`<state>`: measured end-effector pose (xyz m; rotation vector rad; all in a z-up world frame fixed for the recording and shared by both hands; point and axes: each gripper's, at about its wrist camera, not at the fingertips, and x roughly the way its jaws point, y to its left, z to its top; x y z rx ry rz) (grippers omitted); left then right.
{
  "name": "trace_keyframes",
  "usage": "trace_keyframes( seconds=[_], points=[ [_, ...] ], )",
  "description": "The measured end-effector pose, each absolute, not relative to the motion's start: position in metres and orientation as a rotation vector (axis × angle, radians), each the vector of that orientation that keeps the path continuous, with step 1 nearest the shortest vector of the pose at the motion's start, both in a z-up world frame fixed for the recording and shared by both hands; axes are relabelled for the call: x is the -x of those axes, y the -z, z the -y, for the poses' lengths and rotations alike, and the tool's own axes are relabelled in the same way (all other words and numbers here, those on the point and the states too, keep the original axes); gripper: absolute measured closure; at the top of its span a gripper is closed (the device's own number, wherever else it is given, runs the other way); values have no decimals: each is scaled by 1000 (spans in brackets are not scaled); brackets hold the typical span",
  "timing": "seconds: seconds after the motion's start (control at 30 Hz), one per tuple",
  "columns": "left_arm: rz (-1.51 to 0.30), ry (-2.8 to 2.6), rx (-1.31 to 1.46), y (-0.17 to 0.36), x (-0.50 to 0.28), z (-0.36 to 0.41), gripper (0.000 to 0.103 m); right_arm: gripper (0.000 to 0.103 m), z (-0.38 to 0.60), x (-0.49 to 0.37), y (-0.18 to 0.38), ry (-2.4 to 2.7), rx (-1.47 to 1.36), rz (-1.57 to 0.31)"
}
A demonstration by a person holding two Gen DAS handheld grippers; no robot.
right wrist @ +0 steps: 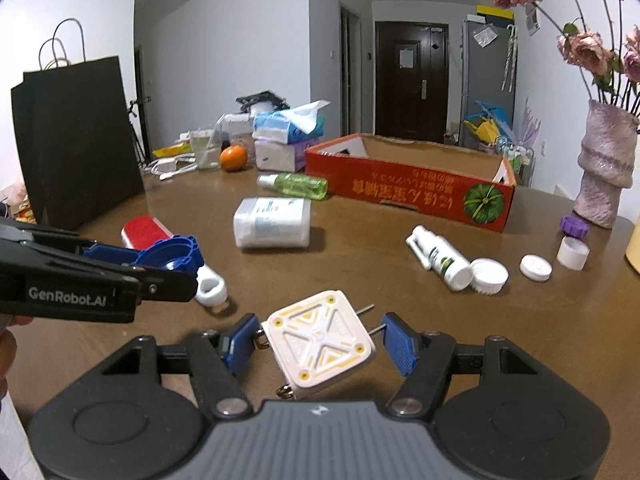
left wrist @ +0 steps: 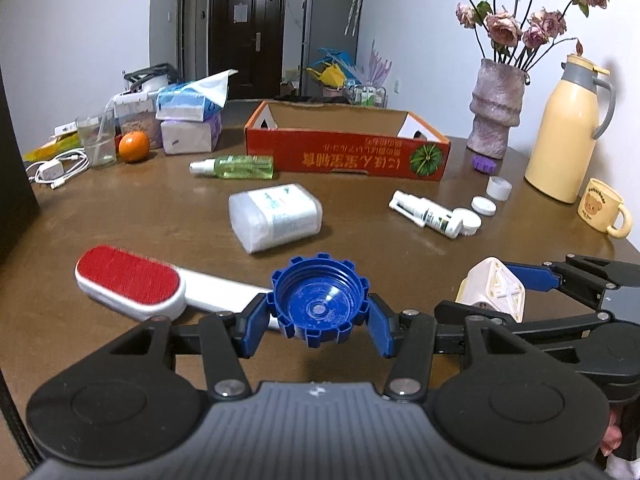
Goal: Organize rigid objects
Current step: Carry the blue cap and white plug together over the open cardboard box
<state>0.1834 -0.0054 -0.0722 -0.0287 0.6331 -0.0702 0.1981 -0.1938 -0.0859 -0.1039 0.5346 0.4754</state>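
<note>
My left gripper [left wrist: 319,312] is shut on a large blue ribbed cap [left wrist: 319,300], held above the brown table; it also shows at the left of the right wrist view [right wrist: 172,256]. My right gripper [right wrist: 320,340] is shut on a white and yellow square plug block [right wrist: 320,346], its metal prongs against the right finger; the block also shows in the left wrist view [left wrist: 494,294]. The red open cardboard box [left wrist: 346,152] stands at the back of the table, also in the right wrist view [right wrist: 408,186].
On the table lie a red lint brush [left wrist: 132,276], a white plastic box [left wrist: 276,216], a green spray bottle [left wrist: 236,167], a white spray bottle [left wrist: 428,212], white caps [left wrist: 484,205], a purple cap [left wrist: 484,164]. A vase [left wrist: 496,108], yellow jug [left wrist: 568,132], mug [left wrist: 602,206], black bag [right wrist: 76,140] stand around.
</note>
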Motion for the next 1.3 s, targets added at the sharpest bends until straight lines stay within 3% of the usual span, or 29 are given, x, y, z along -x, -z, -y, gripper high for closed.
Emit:
trace_keyframes(
  seconds=[1.3],
  points=[
    [-505, 67, 102, 12, -301, 26, 50, 36, 217, -306, 33, -325, -1, -386]
  ],
)
